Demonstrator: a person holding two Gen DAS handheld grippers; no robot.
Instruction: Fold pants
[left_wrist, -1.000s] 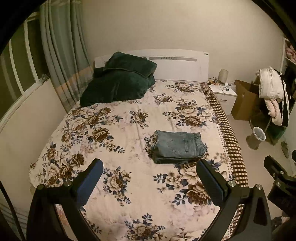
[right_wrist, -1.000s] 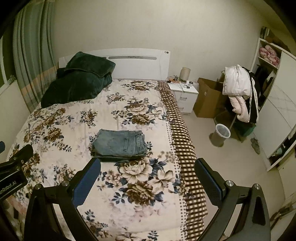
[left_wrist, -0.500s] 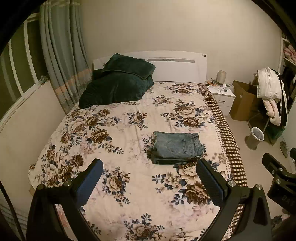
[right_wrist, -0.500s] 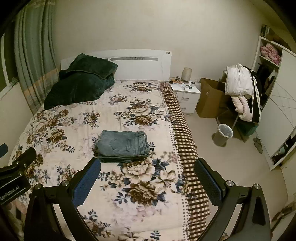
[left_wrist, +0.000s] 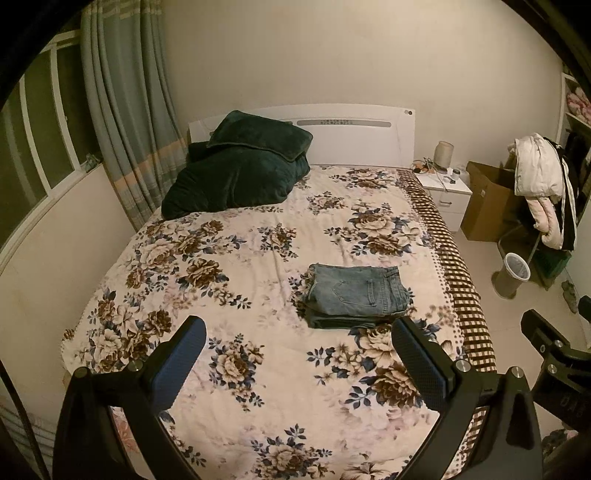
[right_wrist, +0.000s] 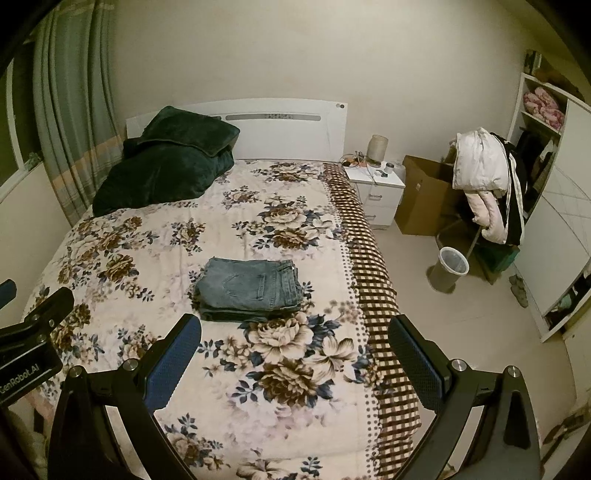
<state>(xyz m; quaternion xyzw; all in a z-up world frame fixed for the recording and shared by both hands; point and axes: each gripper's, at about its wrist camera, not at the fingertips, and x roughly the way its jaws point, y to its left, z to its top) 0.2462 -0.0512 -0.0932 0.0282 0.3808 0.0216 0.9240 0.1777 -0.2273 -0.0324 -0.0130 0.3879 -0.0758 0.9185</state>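
Blue jeans (left_wrist: 356, 295) lie folded in a neat rectangular stack on the floral bedspread (left_wrist: 258, 258), right of the bed's middle. They also show in the right wrist view (right_wrist: 249, 290). My left gripper (left_wrist: 297, 349) is open and empty, held high above the foot of the bed, well short of the jeans. My right gripper (right_wrist: 293, 347) is open and empty too, above the bed's foot and right side. Part of the right gripper shows at the left wrist view's right edge (left_wrist: 554, 354).
Dark green pillows (left_wrist: 240, 173) lie at the head by the white headboard (left_wrist: 354, 133). A curtain (left_wrist: 122, 122) and window are at left. Right of the bed stand a nightstand (right_wrist: 376, 192), cardboard box (right_wrist: 424, 195), clothes-draped chair (right_wrist: 487, 184), bin (right_wrist: 448, 267) and shelves (right_wrist: 546, 147).
Both grippers have drawn back and slightly up from the bed, so the jeans and bed look smaller and farther. The jeans have not moved.
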